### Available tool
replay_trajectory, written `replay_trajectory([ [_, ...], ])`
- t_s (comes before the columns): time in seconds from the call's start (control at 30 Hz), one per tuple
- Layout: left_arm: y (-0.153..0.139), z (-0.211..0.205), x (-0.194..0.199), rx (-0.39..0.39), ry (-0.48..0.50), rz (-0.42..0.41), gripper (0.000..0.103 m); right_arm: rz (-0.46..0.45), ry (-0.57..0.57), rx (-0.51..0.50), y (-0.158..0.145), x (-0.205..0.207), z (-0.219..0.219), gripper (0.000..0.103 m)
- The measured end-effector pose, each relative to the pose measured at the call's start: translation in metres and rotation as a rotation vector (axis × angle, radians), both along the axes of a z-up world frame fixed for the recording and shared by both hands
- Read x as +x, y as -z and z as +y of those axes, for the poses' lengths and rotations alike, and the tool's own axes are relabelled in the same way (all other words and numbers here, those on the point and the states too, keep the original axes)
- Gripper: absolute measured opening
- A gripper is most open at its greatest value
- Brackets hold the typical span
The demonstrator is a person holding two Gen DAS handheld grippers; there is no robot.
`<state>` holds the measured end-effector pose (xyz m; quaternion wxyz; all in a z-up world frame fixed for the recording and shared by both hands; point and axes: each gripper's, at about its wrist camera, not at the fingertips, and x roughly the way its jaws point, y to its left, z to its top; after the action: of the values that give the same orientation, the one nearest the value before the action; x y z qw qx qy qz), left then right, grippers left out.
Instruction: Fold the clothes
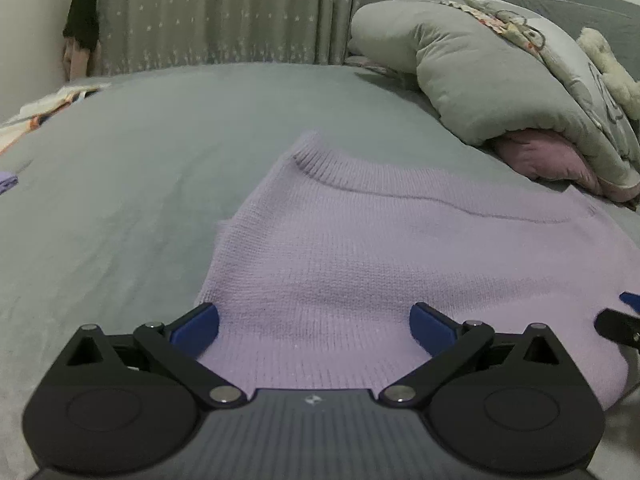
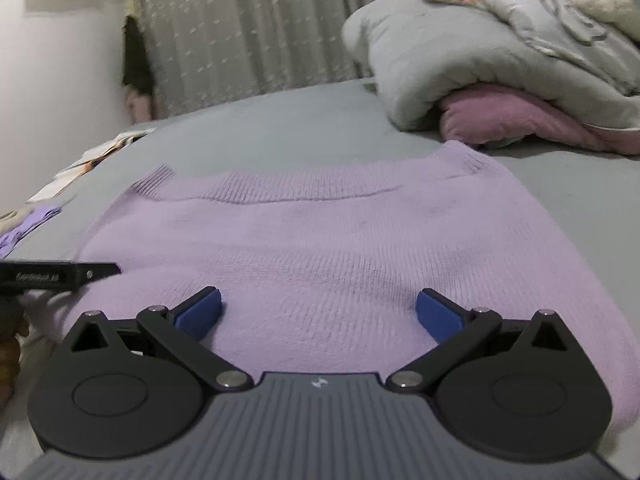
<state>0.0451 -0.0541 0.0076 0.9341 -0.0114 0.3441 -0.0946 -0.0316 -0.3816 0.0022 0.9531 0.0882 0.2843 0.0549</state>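
Observation:
A lilac knit sweater (image 1: 380,248) lies flat on the grey bed, its ribbed neckline at the far side; it also shows in the right wrist view (image 2: 340,240). My left gripper (image 1: 314,328) is open, its blue pads spread over the sweater's near left part, holding nothing. My right gripper (image 2: 318,314) is open over the sweater's near edge, holding nothing. The right gripper's tip shows at the right edge of the left wrist view (image 1: 624,316). The left gripper's side shows at the left edge of the right wrist view (image 2: 60,274).
A rolled grey quilt (image 1: 500,80) over a pink cushion (image 1: 552,160) lies at the back right of the grey bed sheet (image 1: 160,160). Printed cloth (image 1: 44,108) and a small lilac item (image 1: 8,182) lie at the left edge. A curtain (image 1: 240,12) hangs behind.

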Motion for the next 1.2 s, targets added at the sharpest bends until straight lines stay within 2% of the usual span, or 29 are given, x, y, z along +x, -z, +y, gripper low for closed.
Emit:
replay_trajectory([
  [0.07,-0.006,0.012,0.0,0.047,-0.077,-0.009,0.101,0.005,-0.01,0.01,-0.004,0.0,-0.011,0.103],
  [0.1,-0.006,0.022,0.001,0.037,-0.105,0.0,0.101,0.003,0.014,-0.004,-0.008,-0.003,-0.022,0.103],
  [0.17,-0.003,0.049,0.004,-0.046,-0.136,0.034,0.102,0.011,0.097,-0.065,-0.012,-0.009,-0.039,0.103],
  [0.23,0.001,0.075,0.007,-0.127,-0.159,0.083,0.102,0.068,0.188,-0.106,-0.007,-0.01,-0.062,0.103],
  [0.3,0.0,0.091,0.006,-0.155,-0.172,0.094,0.102,0.115,0.27,-0.04,-0.002,-0.017,-0.094,0.103],
  [0.33,-0.003,0.096,0.005,-0.153,-0.18,0.097,0.102,0.119,0.317,0.046,-0.002,-0.023,-0.11,0.103],
  [0.4,-0.009,0.105,0.0,-0.146,-0.201,0.101,0.102,0.131,0.4,0.115,-0.003,-0.03,-0.123,0.103],
  [0.43,-0.014,0.107,-0.003,-0.131,-0.227,0.096,0.101,0.134,0.479,0.151,-0.006,-0.037,-0.132,0.103],
  [0.5,-0.029,0.111,-0.011,-0.075,-0.312,0.072,0.101,0.137,0.566,0.234,-0.012,-0.05,-0.142,0.103],
  [0.53,-0.038,0.113,-0.018,-0.095,-0.322,0.063,0.102,0.147,0.602,0.291,-0.014,-0.057,-0.146,0.103],
  [0.57,-0.046,0.115,-0.025,-0.159,-0.312,0.072,0.102,0.156,0.601,0.337,-0.014,-0.058,-0.147,0.103],
  [0.63,-0.051,0.115,-0.033,-0.345,-0.239,0.161,0.102,0.167,0.523,0.597,-0.008,-0.065,-0.15,0.103],
  [0.7,-0.049,0.114,-0.041,-0.442,-0.208,0.238,0.102,0.214,0.437,0.808,0.006,-0.067,-0.147,0.103],
  [0.73,-0.045,0.11,-0.047,-0.497,-0.199,0.306,0.102,0.254,0.42,0.871,0.014,-0.068,-0.143,0.103],
  [0.77,-0.042,0.106,-0.054,-0.551,-0.19,0.374,0.102,0.27,0.418,0.888,0.015,-0.07,-0.14,0.103],
  [0.8,-0.039,0.103,-0.058,-0.575,-0.188,0.406,0.102,0.271,0.419,0.888,0.016,-0.074,-0.134,0.103],
  [0.9,-0.03,0.09,-0.065,-0.561,-0.17,0.414,0.102,0.284,0.406,0.923,0.016,-0.081,-0.127,0.103],
  [1.0,-0.018,0.081,-0.056,-0.548,-0.203,0.377,0.101,0.267,0.422,0.95,0.022,-0.086,-0.121,0.103],
  [1.1,-0.01,0.07,-0.045,-0.569,-0.232,0.348,0.102,0.198,0.466,0.937,0.022,-0.09,-0.109,0.103],
  [1.2,-0.005,0.056,-0.04,-0.549,-0.276,0.311,0.102,0.132,0.515,0.953,0.024,-0.088,-0.103,0.103],
])
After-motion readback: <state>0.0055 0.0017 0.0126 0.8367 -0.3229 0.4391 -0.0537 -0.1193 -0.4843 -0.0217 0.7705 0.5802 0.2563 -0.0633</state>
